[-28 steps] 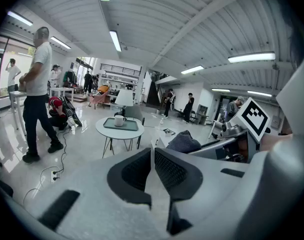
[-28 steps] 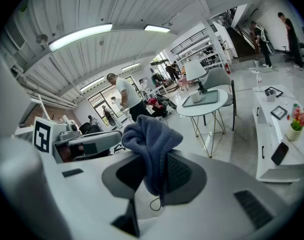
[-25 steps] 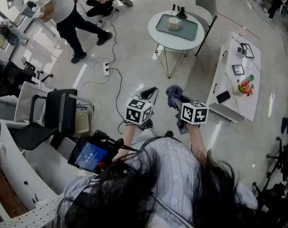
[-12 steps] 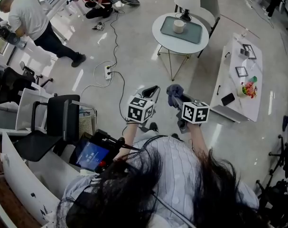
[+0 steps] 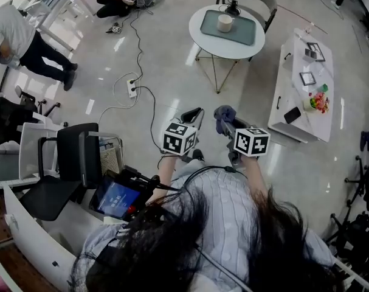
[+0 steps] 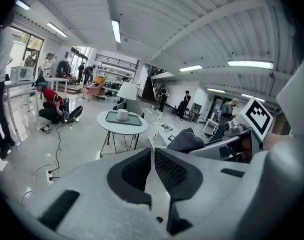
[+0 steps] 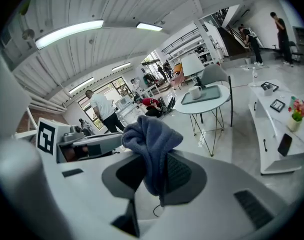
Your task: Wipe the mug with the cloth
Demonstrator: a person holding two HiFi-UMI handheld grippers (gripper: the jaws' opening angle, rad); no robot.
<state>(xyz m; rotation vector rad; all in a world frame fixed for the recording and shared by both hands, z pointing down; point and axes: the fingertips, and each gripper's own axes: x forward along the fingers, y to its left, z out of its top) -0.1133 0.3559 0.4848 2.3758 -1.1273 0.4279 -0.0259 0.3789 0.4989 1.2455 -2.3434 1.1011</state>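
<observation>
Left claw (image 6: 152,159) is closed, pads meeting at the tips with only a thin wedge of light lower down and nothing between them. Right claw (image 7: 154,169) is clamped on the blue-grey cloth (image 7: 149,136). The cloth bunches above the pads, and its lower end hangs down over them and covers the grip line.

The mug (image 5: 224,22) is white and well apart from both claws. It stands on a grey-green tray (image 5: 242,32) on the round white bench (image 5: 197,32) across the floor. It's small in all views and I can't make out the handle.

From the head view the hands are hidden under the marker cubes (image 5: 179,139), and dark hair blocks the lower frame. The cubes carry black-and-white square patterns only. A blue lit screen (image 5: 114,198) sits at lower left, its print too small to read. A person (image 5: 17,38) at upper left is cut off by the frame edge.
</observation>
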